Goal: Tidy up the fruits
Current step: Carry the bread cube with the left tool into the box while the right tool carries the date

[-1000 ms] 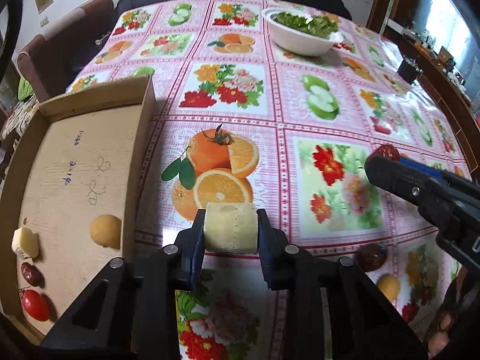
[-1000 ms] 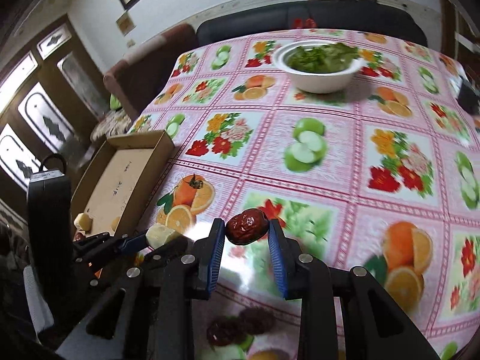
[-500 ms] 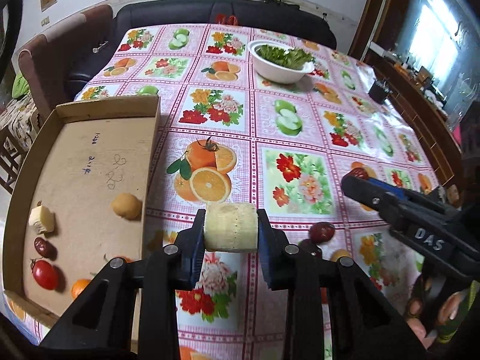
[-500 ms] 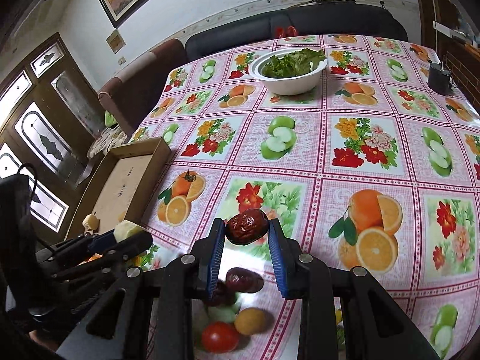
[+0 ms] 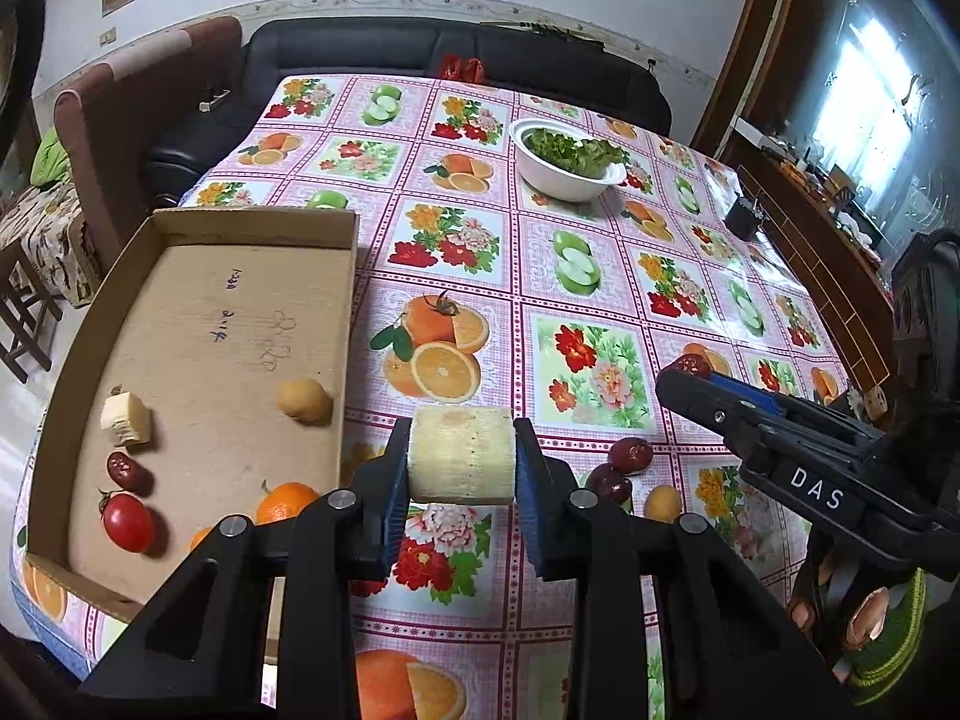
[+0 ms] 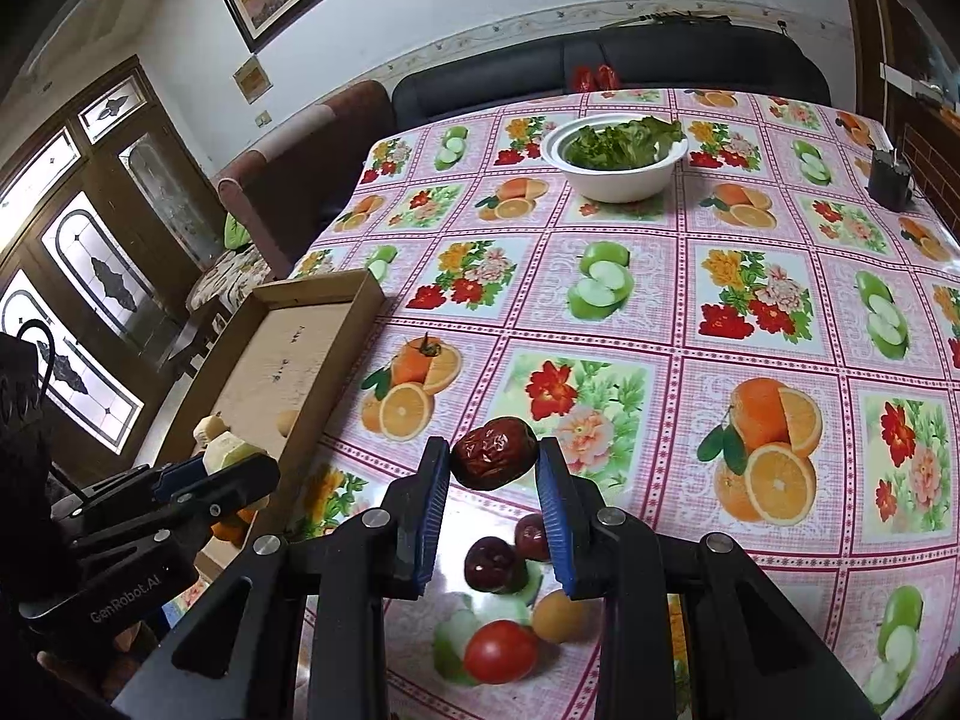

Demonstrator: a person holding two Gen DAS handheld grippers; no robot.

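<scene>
- Big picture: I've got the table [image 5: 600,324] with its fruit-print cloth in front of me and the cardboard tray [image 5: 78,360] sitting at its left edge. That tray is where the fruit goes.
- Already lying in the tray: a pale corn-like chunk [image 5: 125,418], a yellow round fruit [image 5: 303,399], a red date [image 5: 124,470], a cherry tomato [image 5: 125,521] and an orange [image 5: 287,499].
- Left gripper [image 5: 461,462] is clamped on a pale yellow cob piece [image 5: 461,455], held up over the cloth just right of the tray wall.
- Right gripper [image 6: 493,462] is pinched tight on a wrinkly dried date [image 6: 493,461], hanging above the loose pile [image 6: 516,600] of dates, a tomato and a small yellow fruit on the cloth.
- How I'd play it: swing the left load over the tray wall first, go low onto a bare patch of cardboard before letting go so the cob piece doesn't roll into the others. Then bring the date across, keeping both tools from crossing.
- Hard to tell: the tray's near corner and part of the orange sit behind my left fingers [image 5: 390,480]. In the right view the tray floor is mostly hidden by the other tool. A green-white item in the pile I can't identify.
</scene>
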